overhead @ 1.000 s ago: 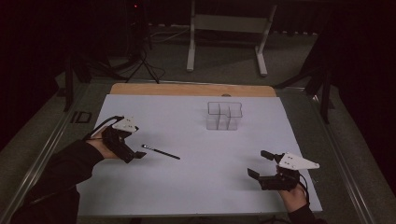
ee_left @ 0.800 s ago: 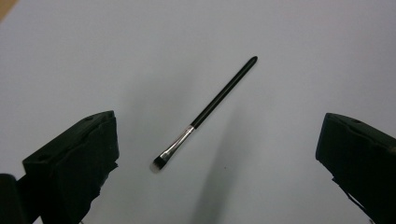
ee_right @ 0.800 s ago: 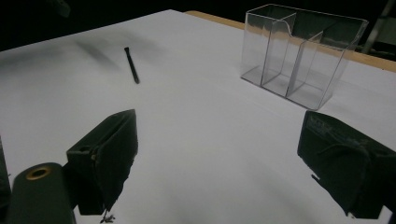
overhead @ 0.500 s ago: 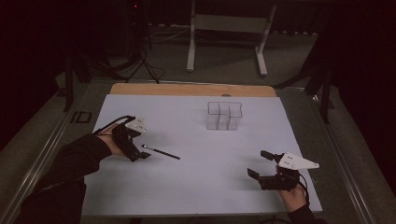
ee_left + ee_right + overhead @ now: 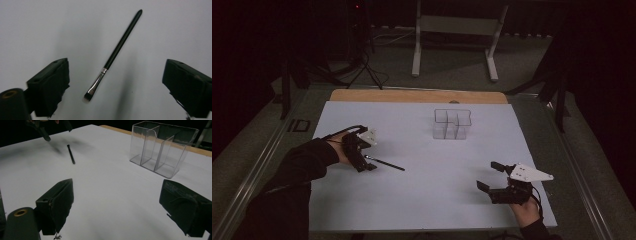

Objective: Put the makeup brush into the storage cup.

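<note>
A thin black makeup brush (image 5: pixel 387 164) (image 5: pixel 117 50) (image 5: pixel 71 154) with a silver ferrule lies flat on the white mat, left of centre. My left gripper (image 5: pixel 364 162) (image 5: pixel 115 75) points down over its bristle end. Its jaws have just been closing a little, and they stand open on either side of the ferrule without touching it. My right gripper (image 5: pixel 489 176) (image 5: pixel 117 187) rests open near the front right of the mat, with nothing between its pads. A clear plastic organizer (image 5: pixel 452 125) (image 5: pixel 162 147) with several compartments stands upright and empty at the back centre.
The white mat (image 5: pixel 427 205) covers a wooden tabletop (image 5: pixel 417 95), which shows as a strip at the far edge. Beyond the table, a white metal frame (image 5: pixel 457 30) and a tripod (image 5: pixel 362 60) stand on the dark floor.
My left gripper has moved to the right and down, and now stands over the brush's bristle end. The right gripper, the brush and the organizer have stayed put.
</note>
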`<state>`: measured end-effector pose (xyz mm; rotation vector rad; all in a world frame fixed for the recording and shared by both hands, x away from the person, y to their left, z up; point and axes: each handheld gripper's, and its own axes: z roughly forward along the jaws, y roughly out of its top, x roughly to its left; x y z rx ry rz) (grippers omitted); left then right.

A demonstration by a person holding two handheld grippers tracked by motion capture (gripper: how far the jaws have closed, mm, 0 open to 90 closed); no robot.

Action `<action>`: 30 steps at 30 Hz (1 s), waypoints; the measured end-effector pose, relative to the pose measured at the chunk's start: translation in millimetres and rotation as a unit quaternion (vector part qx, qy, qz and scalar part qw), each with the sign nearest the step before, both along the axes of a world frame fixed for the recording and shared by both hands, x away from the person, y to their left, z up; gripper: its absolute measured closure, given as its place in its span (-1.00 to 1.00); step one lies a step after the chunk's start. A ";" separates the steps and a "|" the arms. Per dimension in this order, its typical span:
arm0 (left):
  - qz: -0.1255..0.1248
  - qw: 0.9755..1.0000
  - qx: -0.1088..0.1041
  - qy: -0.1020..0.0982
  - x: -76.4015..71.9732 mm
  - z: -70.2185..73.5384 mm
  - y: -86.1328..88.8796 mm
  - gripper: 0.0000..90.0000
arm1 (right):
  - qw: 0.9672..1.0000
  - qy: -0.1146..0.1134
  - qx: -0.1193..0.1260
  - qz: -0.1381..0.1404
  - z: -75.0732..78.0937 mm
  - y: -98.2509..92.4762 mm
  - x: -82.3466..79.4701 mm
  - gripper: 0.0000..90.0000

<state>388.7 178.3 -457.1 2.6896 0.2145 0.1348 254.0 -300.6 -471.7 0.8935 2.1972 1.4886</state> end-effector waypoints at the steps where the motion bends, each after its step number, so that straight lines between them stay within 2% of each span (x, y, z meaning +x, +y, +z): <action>1: -0.003 1.000 0.005 -0.004 0.5 -2.0 -1.6 -0.71 | 1.000 0.001 0.000 0.000 -0.1 0.0 0.0 -0.73; 6: -0.025 0.999 0.019 -0.010 4.4 -5.7 -5.4 -0.57 | 1.000 0.001 0.000 -0.001 -0.7 0.0 0.5 -0.73; 11: -0.053 0.998 0.023 -0.026 8.7 -5.8 -5.9 -0.25 | 1.000 0.002 0.000 -0.001 -1.2 -0.1 0.8 -0.73; 13: -0.058 0.998 0.025 -0.022 9.8 -5.9 -6.0 -0.13 | 1.000 0.003 0.000 -0.001 -1.3 -0.1 0.9 -0.73; 14: -0.072 0.997 0.032 -0.022 12.2 -7.7 -7.1 -0.05 | 1.000 0.004 0.000 -0.001 -1.5 0.1 0.9 -0.73; 16: -0.077 0.996 0.036 -0.022 13.0 -8.9 -7.8 0.03 | 1.000 0.004 0.000 -0.001 -1.6 0.1 0.9 -0.73; 17: -0.090 0.995 0.039 -0.019 14.2 -10.8 -9.3 0.10 | 1.000 0.004 0.000 -0.001 -1.7 0.2 0.9 -0.73; 20: -0.109 0.992 0.052 -0.023 15.3 -13.9 -12.6 0.16 | 1.000 0.005 0.000 -0.002 -2.0 -0.2 1.1 -0.73; 21: -0.112 0.992 0.056 -0.026 15.4 -15.0 -13.8 0.16 | 1.000 0.005 0.000 -0.002 -2.1 -0.3 1.3 -0.73; 25: -0.127 0.989 0.070 -0.013 18.4 -16.2 -15.9 0.29 | 1.000 0.006 0.000 -0.002 -2.3 -0.2 1.2 -0.73; 27: -0.138 0.987 0.077 -0.015 20.1 -16.3 -16.2 0.36 | 1.000 0.007 0.000 -0.002 -2.5 -0.1 1.3 -0.73; 30: -0.147 0.986 0.081 -0.019 22.6 -16.8 -15.4 0.42 | 1.000 0.007 0.000 -0.002 -2.6 0.0 1.3 -0.73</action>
